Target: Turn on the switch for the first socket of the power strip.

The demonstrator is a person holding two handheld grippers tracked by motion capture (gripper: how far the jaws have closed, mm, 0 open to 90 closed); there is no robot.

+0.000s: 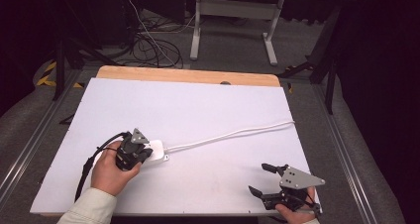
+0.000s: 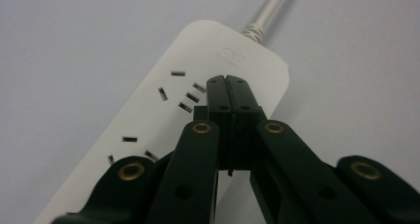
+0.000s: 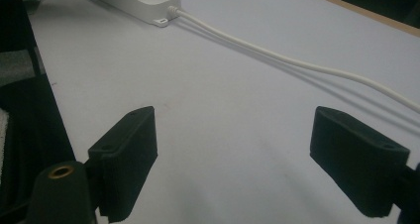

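Two jaws of the left gripper [image 2: 229, 85] press together, tips over the white power strip [image 2: 163, 115], hiding part of its sockets; contact is unclear. The right gripper [image 3: 233, 159] gapes empty above the tabletop [image 3: 237, 85].

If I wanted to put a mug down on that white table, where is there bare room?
The far half of the white table, beyond the white cable, is bare. So is the near middle, between the power strip and the right gripper. It is crowded near left, where the left gripper sits over the strip.
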